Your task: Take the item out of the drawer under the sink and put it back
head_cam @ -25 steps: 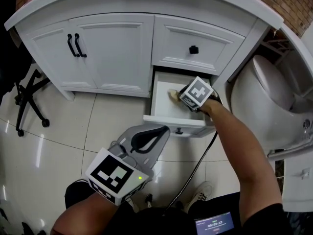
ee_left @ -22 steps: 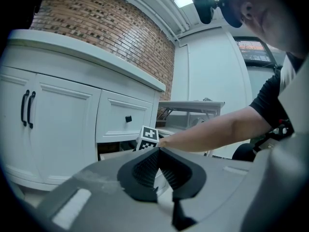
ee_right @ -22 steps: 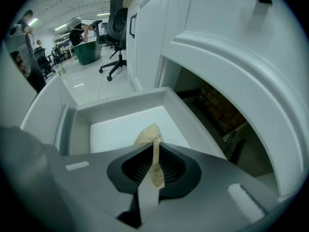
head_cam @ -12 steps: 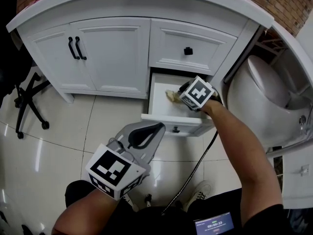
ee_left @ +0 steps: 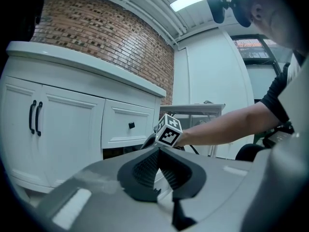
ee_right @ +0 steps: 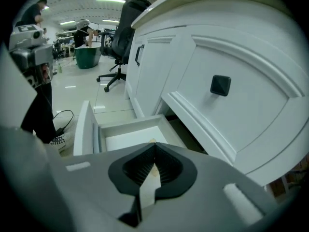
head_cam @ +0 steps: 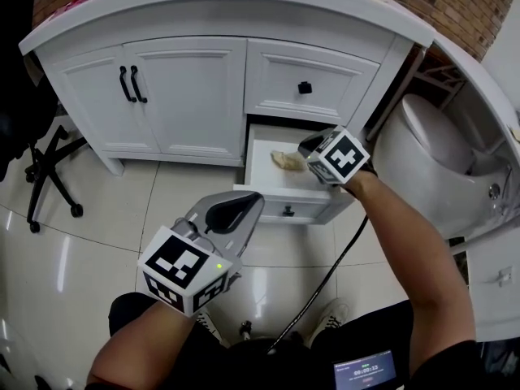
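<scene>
1. tan crumpled item [head_cam: 285, 160] — lies on the floor of the open drawer [head_cam: 265, 187], just beside the right gripper [head_cam: 307, 145]; its long axis runs across the drawer's width, with no clear pointing end.
2. right gripper and left gripper [head_cam: 248, 201]: jaws pressed together, empty.
3. risk — unopened jaws would likely shove the item aside.

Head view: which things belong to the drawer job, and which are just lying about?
Job: open drawer, tan item inside it, right tongs.
Lying about: left tongs (idle), upper drawer, cabinet doors, office chair, toilet.
</scene>
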Tool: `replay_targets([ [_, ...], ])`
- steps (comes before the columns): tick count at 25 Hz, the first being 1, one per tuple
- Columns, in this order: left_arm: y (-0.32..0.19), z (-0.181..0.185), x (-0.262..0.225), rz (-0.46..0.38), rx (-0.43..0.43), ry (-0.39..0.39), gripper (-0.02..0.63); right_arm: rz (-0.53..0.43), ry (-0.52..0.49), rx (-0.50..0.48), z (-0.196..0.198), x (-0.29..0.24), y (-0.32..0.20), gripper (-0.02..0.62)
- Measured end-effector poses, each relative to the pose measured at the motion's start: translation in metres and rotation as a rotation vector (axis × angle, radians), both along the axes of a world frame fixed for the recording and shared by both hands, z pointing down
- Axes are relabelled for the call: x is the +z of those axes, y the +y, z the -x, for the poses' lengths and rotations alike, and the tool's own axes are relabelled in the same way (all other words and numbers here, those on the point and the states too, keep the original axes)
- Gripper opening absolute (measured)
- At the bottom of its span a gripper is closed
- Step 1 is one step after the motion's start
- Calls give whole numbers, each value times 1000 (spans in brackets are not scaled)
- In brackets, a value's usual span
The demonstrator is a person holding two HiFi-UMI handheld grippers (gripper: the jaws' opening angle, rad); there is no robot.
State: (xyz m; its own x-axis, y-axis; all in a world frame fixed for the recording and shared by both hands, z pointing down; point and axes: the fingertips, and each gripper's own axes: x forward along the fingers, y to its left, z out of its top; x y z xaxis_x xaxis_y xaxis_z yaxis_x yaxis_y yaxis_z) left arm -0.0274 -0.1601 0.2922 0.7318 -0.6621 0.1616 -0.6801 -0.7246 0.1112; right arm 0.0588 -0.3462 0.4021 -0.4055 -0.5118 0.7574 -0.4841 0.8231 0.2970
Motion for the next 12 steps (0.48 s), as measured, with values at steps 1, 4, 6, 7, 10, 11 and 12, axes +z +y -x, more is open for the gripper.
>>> replay_targets([
  [1,1,1,-1,7,0,14,5,-11,-17,3,0,-6,3,9],
  [4,2,1,-1,29,3,46,5,-30,-109,16,3,-28,17,8],
  [6,3,1,-1,24,2,38,5,-32,-208,23,6,-46,34,8],
  [7,3,2,-1,21,-1,35,5,-31,-259,21,8,-56,46,8],
  [10,2,3,-1,14,-9,28,5,-26,-397,-4,12,-83,91,8],
  [11,2,3,-1,10,-10,24,5,-29,-434,-9,11,-91,106,8],
  [12,2,4,-2,5,-12,20,5,-35,-465,-11,9,-98,119,8],
])
